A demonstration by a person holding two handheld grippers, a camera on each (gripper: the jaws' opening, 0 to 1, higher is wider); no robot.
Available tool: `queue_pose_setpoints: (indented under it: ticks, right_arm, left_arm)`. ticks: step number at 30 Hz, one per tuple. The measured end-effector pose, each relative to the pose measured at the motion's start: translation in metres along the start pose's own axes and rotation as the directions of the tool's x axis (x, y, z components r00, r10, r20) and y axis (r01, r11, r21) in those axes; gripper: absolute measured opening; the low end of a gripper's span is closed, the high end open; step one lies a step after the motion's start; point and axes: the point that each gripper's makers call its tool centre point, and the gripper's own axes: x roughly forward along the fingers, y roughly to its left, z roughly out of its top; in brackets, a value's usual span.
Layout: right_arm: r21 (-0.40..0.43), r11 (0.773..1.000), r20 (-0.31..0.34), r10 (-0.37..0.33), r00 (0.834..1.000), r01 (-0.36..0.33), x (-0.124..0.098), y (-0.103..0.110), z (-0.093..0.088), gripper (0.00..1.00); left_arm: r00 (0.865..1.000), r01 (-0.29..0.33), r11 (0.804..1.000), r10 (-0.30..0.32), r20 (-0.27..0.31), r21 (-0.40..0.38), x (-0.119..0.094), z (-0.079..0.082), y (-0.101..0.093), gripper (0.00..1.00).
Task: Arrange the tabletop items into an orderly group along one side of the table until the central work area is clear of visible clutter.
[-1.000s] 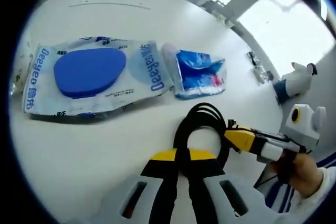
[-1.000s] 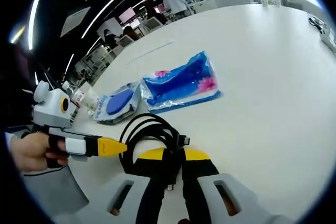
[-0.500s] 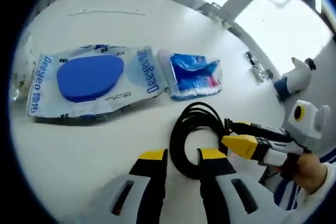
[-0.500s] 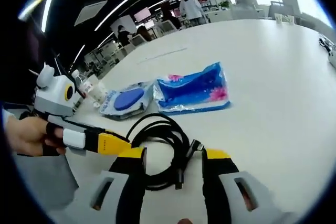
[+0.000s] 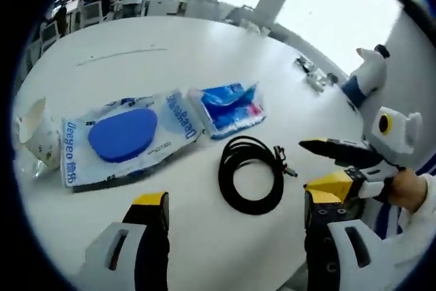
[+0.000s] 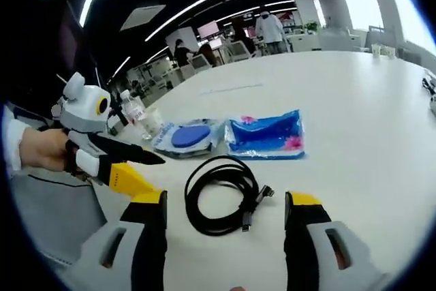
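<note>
A coiled black cable [image 5: 251, 175] [image 6: 221, 194] lies flat on the white table [image 5: 204, 52], free of both grippers. Beyond it a blue-and-pink packet [image 5: 228, 107] [image 6: 267, 134] lies beside a clear package holding a blue oval pad [image 5: 126, 138] [image 6: 187, 136]. My left gripper [image 5: 237, 202] is open wide, its yellow-tipped jaws straddling the near side of the coil from above. It enters the right gripper view from the left [image 6: 155, 176]. My right gripper [image 6: 226, 202] is also open wide over the cable, and comes into the left gripper view from the right [image 5: 308, 165].
A paper cup [image 5: 34, 134] stands at the far left by the pad package. A bottle [image 6: 136, 107] and a cup [image 6: 153, 122] stand near that table edge. Small items [image 5: 313, 80] lie at the far edge. People stand in the background.
Both grippers have gone from shut on the cable to wide open and have drawn back from it. The cable now lies loose on the table.
</note>
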Motion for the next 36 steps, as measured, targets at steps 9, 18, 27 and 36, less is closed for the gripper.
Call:
queue_pose_setpoints:
  ticks: [9, 18, 27, 36]
  right_arm:
    - [0.025, 0.999, -0.018, 0.023, 1.000, -0.022, -0.020, 0.005, -0.003, 0.70]
    - [-0.093, 0.995, -0.076, 0.033, 0.997, -0.040, -0.027, 0.012, -0.020, 0.69]
    - [-0.084, 0.996, -0.028, -0.017, 0.999, 0.015, -0.044, 0.027, -0.008, 0.69]
    - [-0.079, 0.992, -0.005, -0.101, 0.995, 0.100, -0.063, 0.056, -0.001, 0.69]
  left_arm:
    - [0.994, -0.002, 0.998, 0.009, 0.111, -0.058, -0.059, 0.011, 0.017, 0.87]
    - [0.971, -0.132, 0.986, 0.149, 0.189, -0.101, -0.119, -0.007, 0.058, 0.86]
    - [0.974, -0.096, 0.995, 0.101, 0.204, -0.033, -0.150, -0.012, 0.084, 0.87]
    - [0.971, -0.078, 0.997, 0.071, 0.230, 0.023, -0.204, -0.017, 0.108, 0.87]
